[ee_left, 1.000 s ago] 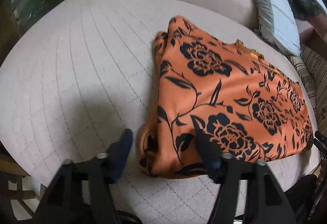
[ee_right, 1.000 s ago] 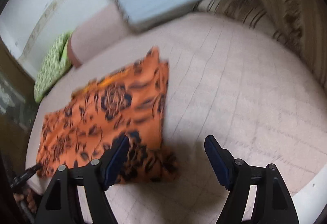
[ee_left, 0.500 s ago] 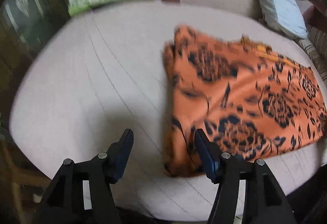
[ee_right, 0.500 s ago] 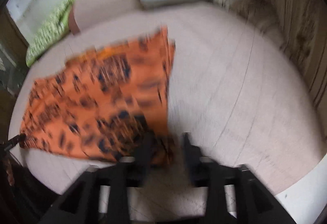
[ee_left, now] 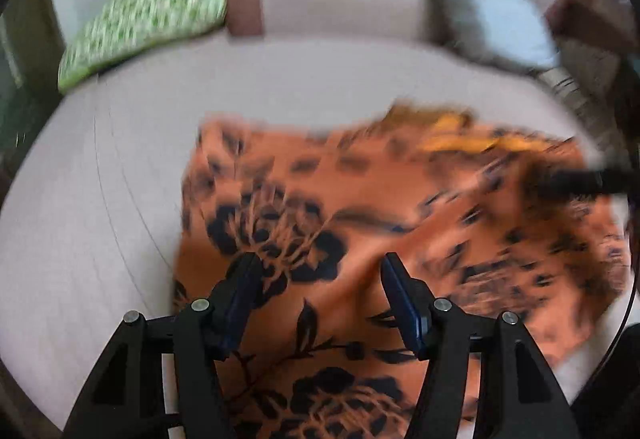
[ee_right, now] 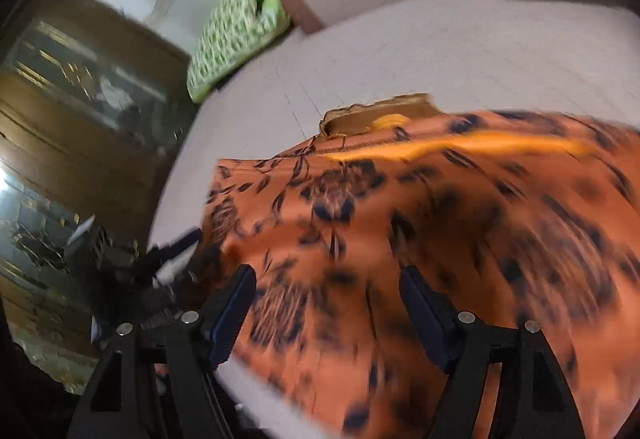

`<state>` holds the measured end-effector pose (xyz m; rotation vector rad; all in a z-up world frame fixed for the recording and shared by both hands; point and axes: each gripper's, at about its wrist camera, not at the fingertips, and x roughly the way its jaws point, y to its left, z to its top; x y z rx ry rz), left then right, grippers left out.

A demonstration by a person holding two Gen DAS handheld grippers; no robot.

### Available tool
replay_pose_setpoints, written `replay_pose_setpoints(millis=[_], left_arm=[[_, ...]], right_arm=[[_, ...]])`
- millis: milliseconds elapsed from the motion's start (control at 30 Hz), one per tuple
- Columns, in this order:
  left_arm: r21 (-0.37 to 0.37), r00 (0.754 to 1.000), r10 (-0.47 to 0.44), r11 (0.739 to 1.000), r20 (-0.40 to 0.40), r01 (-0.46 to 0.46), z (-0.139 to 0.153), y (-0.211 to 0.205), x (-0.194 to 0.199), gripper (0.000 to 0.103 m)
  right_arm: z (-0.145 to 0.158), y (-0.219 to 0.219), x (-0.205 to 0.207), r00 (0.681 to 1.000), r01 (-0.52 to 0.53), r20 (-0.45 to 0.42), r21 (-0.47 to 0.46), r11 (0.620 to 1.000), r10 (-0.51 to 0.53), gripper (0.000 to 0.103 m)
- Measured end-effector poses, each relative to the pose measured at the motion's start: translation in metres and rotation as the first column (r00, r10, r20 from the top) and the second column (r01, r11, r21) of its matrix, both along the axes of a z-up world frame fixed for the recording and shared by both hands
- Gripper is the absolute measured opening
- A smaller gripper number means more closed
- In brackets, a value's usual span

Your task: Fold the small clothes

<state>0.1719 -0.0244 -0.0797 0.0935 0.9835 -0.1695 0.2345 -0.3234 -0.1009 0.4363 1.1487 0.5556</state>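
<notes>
Cloth: orange floral garment (ee_left: 360, 223) lies folded flat on the pale sofa seat (ee_left: 100, 199); its long axis seems to run side to side across both views.
Left hand-held gripper (ee_left: 320, 279): jaws have just been opening and stand spread above the cloth's near left part, pinching nothing.
Right hand-held gripper (ee_right: 328, 291): spread, hovering over the cloth by its near edge, nothing pinched.
Key relation: the cloth sits directly below and ahead of both grippers; neither looks clearly nearer.
Surroundings: green cushion (ee_left: 148, 19) at the back, well apart.
Sharpness: both views blurred; folds hard to read.
</notes>
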Motion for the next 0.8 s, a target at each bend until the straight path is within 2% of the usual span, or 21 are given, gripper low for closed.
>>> replay_pose_setpoints(millis=[33,100,133,167,233,300,333,367,400,433,467,500,533,567,600,667,700,733,767,800], left_arm=[[-0.007,1.0,0.007,1.0,-0.017,-0.007,-0.009,0.002,0.001,0.065],[-0.032,1.0,0.005,0.999,0.024,-0.004,-0.008,0.004,-0.005,0.066],[-0.029,1.0,-0.003,1.0,0.026,0.004,-0.007,0.003,-0.006,0.066],[-0.023,0.999,-0.012,1.0,0.036,0.013,-0.007,0.002,-0.007,0.066],[-0.027,0.999,0.0,1.0,0.046,0.001,-0.006,-0.001,-0.009,0.067],[-0.043,0.999,0.014,0.999,0.051,-0.012,-0.004,0.001,-0.01,0.068],[-0.053,0.998,0.02,0.998,0.063,-0.016,-0.001,-0.001,-0.011,0.068],[-0.055,0.997,0.029,0.998,0.07,-0.025,-0.002,-0.002,-0.009,0.068],[-0.059,0.997,0.035,0.998,0.072,-0.031,-0.003,-0.002,-0.007,0.068],[-0.06,0.997,0.038,0.998,0.07,-0.034,-0.005,-0.001,-0.004,0.068],[-0.055,0.997,0.038,0.998,0.069,-0.034,-0.005,-0.001,-0.006,0.068],[-0.047,0.997,0.035,0.998,0.068,-0.032,-0.007,0.001,-0.007,0.068],[-0.048,0.997,0.031,0.998,0.072,-0.027,-0.006,0.004,-0.008,0.068],[-0.049,0.997,0.03,0.998,0.078,-0.026,-0.005,0.006,-0.011,0.068],[-0.047,0.996,0.029,0.999,0.08,-0.025,-0.005,0.006,-0.013,0.068],[-0.033,0.996,0.033,0.999,0.082,-0.031,-0.006,0.004,-0.013,0.07],[-0.032,0.996,0.039,0.999,0.082,-0.036,-0.007,0.001,-0.012,0.073],[-0.032,0.996,0.042,0.999,0.081,-0.039,-0.007,-0.002,-0.011,0.074],[-0.025,0.996,0.038,0.999,0.083,-0.036,-0.007,-0.004,-0.012,0.075],[-0.015,0.996,0.031,0.999,0.085,-0.03,-0.008,-0.005,-0.012,0.075]], right_arm=[[-0.013,-0.009,0.024,0.994,0.107,-0.018,-0.029,0.994,-0.107,0.076],[-0.019,-0.036,0.038,0.958,0.287,-0.025,0.069,0.956,-0.286,0.076],[-0.018,-0.049,0.038,0.934,0.357,-0.025,0.126,0.926,-0.357,0.076],[-0.014,-0.056,0.034,0.918,0.395,-0.037,0.141,0.908,-0.394,0.076],[-0.005,-0.048,0.021,0.941,0.336,-0.027,0.188,0.923,-0.337,0.077],[0.001,-0.025,0.005,0.975,0.222,-0.021,0.219,0.95,-0.223,0.077],[-0.001,-0.004,0.001,0.993,0.122,-0.041,0.252,0.96,-0.115,0.077],[-0.008,0.015,0.004,0.997,0.036,-0.077,0.28,0.959,-0.015,0.077],[-0.013,0.028,0.008,0.995,-0.01,-0.093,0.273,0.962,0.036,0.077],[-0.022,0.039,0.017,0.995,-0.016,-0.089,0.202,0.979,0.035,0.077],[-0.032,0.041,0.03,0.995,0.045,-0.098,0.142,0.989,-0.031,0.077],[-0.036,0.034,0.038,0.989,0.119,-0.113,0.195,0.973,-0.099,0.077],[-0.029,0.017,0.041,0.968,0.246,-0.101,0.243,0.938,-0.228,0.077],[-0.022,0.01,0.039,0.957,0.29,-0.08,0.256,0.922,-0.278,0.077],[-0.012,0.008,0.035,0.961,0.274,-0.059,0.309,0.911,-0.27,0.078],[-0.011,0.025,0.031,0.987,0.155,-0.092,0.375,0.914,-0.13,0.078],[-0.015,0.039,0.031,0.993,0.086,-0.111,0.351,0.933,-0.05,0.078],[-0.025,0.054,0.033,0.993,0.044,-0.114,0.223,0.974,-0.019,0.078],[-0.032,0.058,0.038,0.993,0.055,-0.108,0.151,0.987,-0.039,0.078],[-0.04,0.052,0.043,0.99,0.11,-0.109,0.189,0.976,-0.09,0.078]])
